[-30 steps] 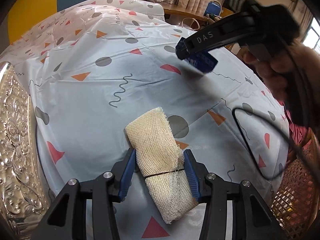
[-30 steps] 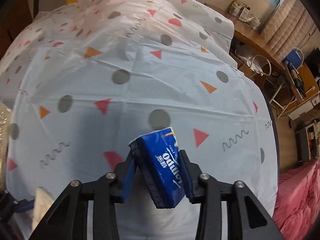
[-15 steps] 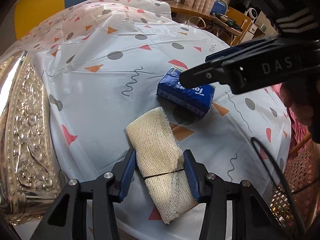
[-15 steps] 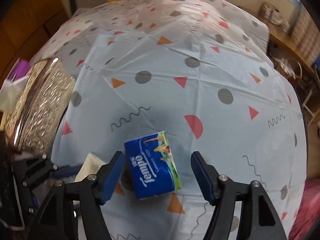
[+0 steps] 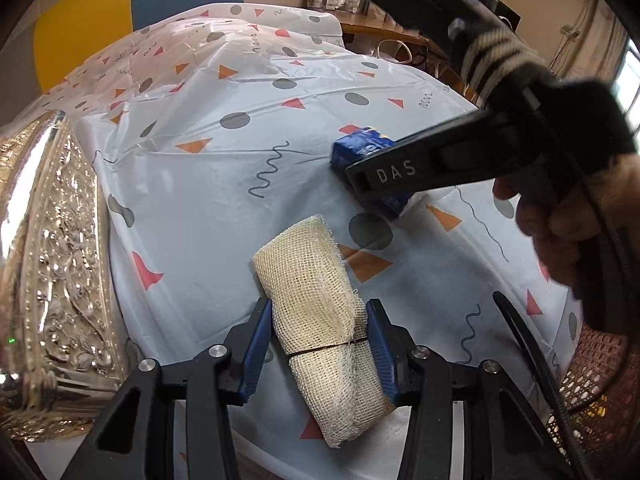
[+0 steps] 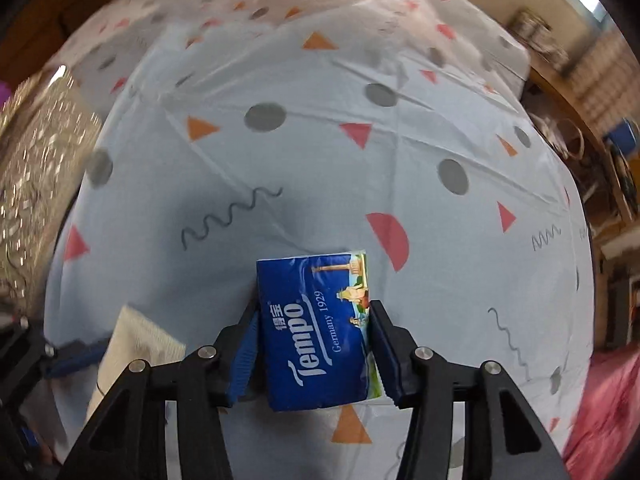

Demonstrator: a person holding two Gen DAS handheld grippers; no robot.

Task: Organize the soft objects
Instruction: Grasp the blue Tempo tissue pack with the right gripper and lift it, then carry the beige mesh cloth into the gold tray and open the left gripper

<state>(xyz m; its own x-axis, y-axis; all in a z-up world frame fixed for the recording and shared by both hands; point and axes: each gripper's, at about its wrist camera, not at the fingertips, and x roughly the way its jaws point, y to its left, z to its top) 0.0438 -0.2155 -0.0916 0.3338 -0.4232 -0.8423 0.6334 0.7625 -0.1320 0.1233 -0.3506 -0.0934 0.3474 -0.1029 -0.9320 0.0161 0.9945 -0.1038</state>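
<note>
A cream gauze roll (image 5: 304,264) tied with a thin band sits between the blue pads of my left gripper (image 5: 319,309). The jaws are closing and both pads press its sides just above the patterned tablecloth (image 5: 224,168). A blue Tempo tissue pack (image 6: 316,328) lies label up on the cloth. My right gripper (image 6: 314,314) straddles it with its jaws closing and a pad against each long edge. From the left wrist view the tissue pack (image 5: 360,146) lies beyond the roll, half hidden by the right gripper (image 5: 380,190). The gauze roll (image 6: 136,340) shows at lower left of the right wrist view.
A silver embossed tray (image 5: 52,260) runs along the table's left edge. A person's hand (image 5: 580,220) holds the right gripper, and a black cable (image 5: 532,360) hangs from it. A wicker basket (image 5: 592,360) stands off the right edge. Shelves and furniture stand behind the table.
The right gripper let the tissue pack drop onto the cloth, opened wide, and has now closed across its width. It also moved toward the gauze roll. The left gripper kept hold of the roll.
</note>
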